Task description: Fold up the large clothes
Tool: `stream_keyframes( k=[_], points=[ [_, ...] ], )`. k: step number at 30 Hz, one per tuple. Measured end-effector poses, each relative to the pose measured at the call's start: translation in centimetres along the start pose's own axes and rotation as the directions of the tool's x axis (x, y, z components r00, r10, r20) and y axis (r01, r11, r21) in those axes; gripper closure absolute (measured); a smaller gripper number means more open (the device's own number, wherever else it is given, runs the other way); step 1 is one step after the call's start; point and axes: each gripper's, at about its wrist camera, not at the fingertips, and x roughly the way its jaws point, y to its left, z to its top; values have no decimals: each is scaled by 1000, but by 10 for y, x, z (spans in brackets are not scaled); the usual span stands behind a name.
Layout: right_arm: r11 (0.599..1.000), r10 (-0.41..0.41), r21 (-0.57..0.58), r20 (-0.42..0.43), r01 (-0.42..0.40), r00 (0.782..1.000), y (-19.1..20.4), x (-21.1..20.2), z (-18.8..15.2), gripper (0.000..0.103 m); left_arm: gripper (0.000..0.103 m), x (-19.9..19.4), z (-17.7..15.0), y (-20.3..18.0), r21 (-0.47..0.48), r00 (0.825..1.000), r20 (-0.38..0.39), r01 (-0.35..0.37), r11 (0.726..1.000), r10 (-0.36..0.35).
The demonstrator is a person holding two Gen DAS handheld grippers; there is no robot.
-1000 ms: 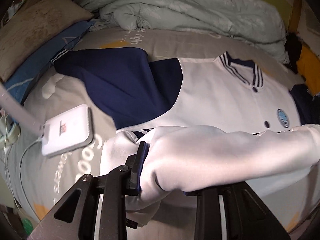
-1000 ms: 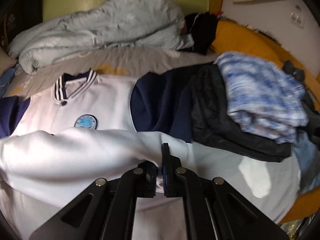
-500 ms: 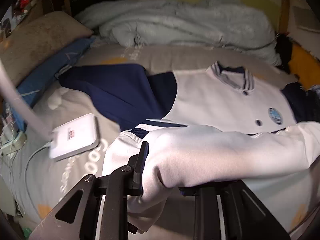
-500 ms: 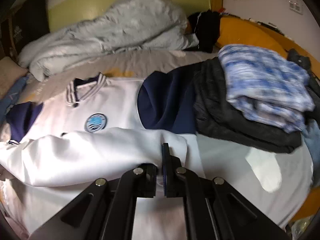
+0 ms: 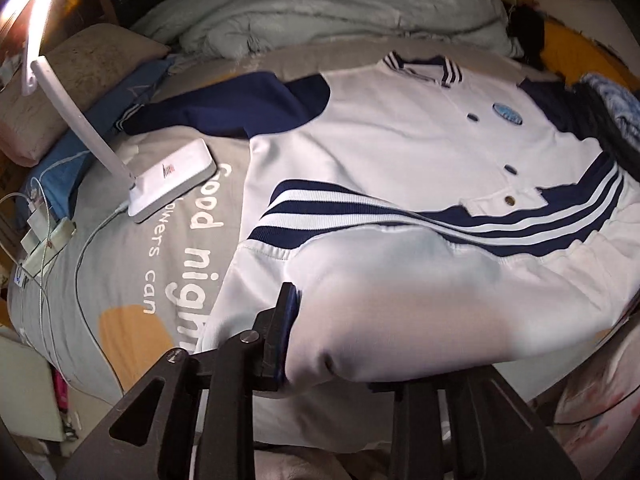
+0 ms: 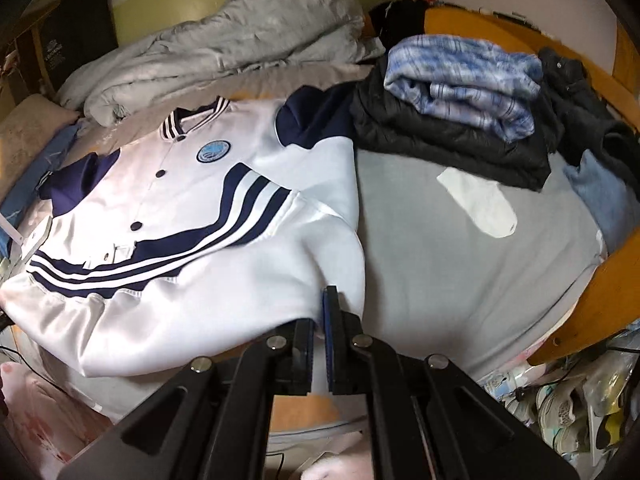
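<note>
White and navy varsity jacket [image 5: 400,136] lies spread on the bed, its striped hem folded up over the front. Left tongs [image 5: 340,344] and right tongs [image 6: 319,336] each pinch the white fabric. The grey sheet [image 5: 120,240] reads "Good night"; lamp base [image 5: 172,180] sits beside it.

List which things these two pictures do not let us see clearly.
- Left gripper: left wrist view, jacket fabric drapes over its right finger.
- Jacket's right sleeve: right wrist view, under the black clothes.
- Badge: print too small to read.
- Desk lamp: head lost in glare at the edge.
</note>
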Motion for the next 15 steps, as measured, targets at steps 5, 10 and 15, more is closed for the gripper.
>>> stream_keyframes(
  k=[5, 10, 15],
  points=[
    [999, 17, 43, -11, -17, 1000, -4, 17, 31, 100, 67, 21, 40, 23, -115, 993, -42, 105, 988, -110],
    [999, 20, 29, -86, -17, 996, 3, 63, 79, 100, 61, 63, 85, 39, -221, 967, -128, 187, 957, -218],
    [999, -41, 6, -160, 43, 986, 18, 123, 111, 100, 60, 117, 117, 53, -334, 929, -197, 237, 912, -313]
  ],
)
